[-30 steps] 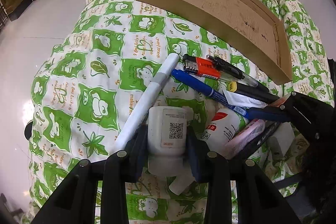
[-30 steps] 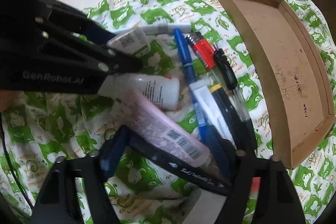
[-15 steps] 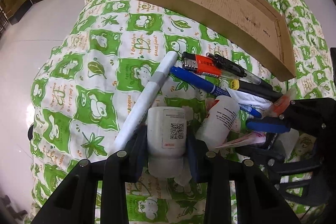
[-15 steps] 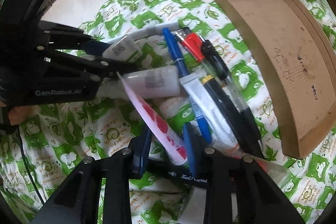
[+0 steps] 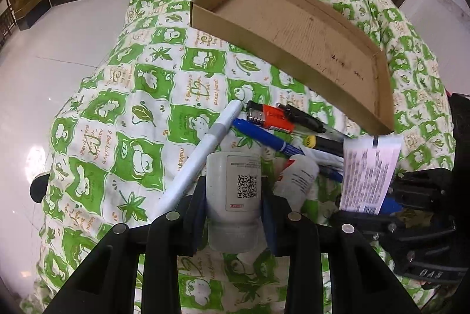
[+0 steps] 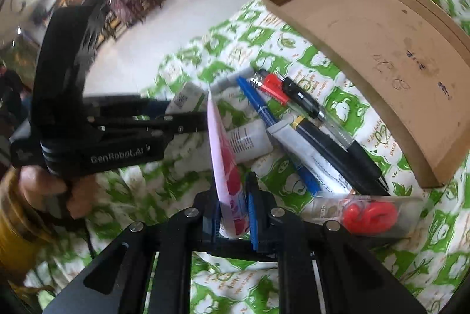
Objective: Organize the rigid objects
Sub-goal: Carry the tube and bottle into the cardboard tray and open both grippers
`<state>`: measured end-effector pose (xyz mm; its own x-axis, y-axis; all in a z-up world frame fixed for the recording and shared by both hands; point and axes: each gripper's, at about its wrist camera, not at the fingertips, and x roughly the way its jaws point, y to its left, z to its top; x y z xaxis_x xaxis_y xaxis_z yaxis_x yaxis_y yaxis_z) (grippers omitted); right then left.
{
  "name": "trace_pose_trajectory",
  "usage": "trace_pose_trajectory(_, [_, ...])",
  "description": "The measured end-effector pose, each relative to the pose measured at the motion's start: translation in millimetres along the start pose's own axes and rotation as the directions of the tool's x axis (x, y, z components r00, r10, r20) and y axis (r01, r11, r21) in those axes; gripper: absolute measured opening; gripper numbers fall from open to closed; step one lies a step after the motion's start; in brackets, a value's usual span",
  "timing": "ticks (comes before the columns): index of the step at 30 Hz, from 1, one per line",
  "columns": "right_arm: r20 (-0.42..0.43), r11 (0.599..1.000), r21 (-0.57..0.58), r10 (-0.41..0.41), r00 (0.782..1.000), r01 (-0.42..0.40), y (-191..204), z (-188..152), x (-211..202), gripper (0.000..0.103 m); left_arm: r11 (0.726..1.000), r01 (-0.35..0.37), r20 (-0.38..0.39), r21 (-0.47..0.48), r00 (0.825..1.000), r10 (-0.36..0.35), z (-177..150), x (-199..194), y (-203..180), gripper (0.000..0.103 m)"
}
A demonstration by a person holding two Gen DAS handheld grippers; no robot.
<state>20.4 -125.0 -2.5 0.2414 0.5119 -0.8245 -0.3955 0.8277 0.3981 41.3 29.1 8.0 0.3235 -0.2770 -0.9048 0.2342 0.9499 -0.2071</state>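
A white bottle with a QR label (image 5: 235, 175) stands between the pads of my left gripper (image 5: 233, 196), which is shut on it just above the green patterned cloth (image 5: 123, 114). My right gripper (image 6: 233, 196) is shut on a flat pink tube (image 6: 223, 155), held on edge and raised off the pile; the same pink tube (image 5: 367, 173) shows at the right of the left wrist view. A shallow cardboard tray (image 5: 293, 20) lies beyond the pile with nothing in it. In the right wrist view a hand holds the left gripper (image 6: 194, 120) at the left.
The pile on the cloth holds a white marker (image 5: 202, 155), a red lighter (image 5: 273, 118), a blue pen (image 5: 264, 137), black pens (image 5: 305, 120), another white bottle (image 5: 299, 178), a white tube (image 6: 308, 155) and a clear packet with a red item (image 6: 370, 214). White floor surrounds the cloth.
The right gripper's jaws closed on the pink tube, then lifted it off the pile and rolled it onto its edge. The left gripper kept its hold on the white bottle.
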Motion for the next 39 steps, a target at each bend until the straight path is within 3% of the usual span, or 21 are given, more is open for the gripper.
trace_pose_trajectory(14, [0.152, 0.970, 0.238, -0.091, 0.984, 0.052, -46, 14, -36, 0.015, 1.000, 0.002, 0.025, 0.004, 1.000, -0.002, -5, -10, -25, 0.034])
trace_pose_trajectory(28, [0.202, 0.953, 0.281, -0.174, 0.964, 0.113, -54, 10, -56, 0.015, 1.000, 0.023, 0.095, 0.014, 0.995, -0.024, 17, -41, -43, 0.034])
trace_pose_trajectory(39, [0.288, 0.939, 0.327, -0.209, 0.935, 0.109, -70, 16, -93, 0.015, 0.996, 0.034, 0.091, 0.077, 0.995, -0.041, 39, -31, -66, 0.034])
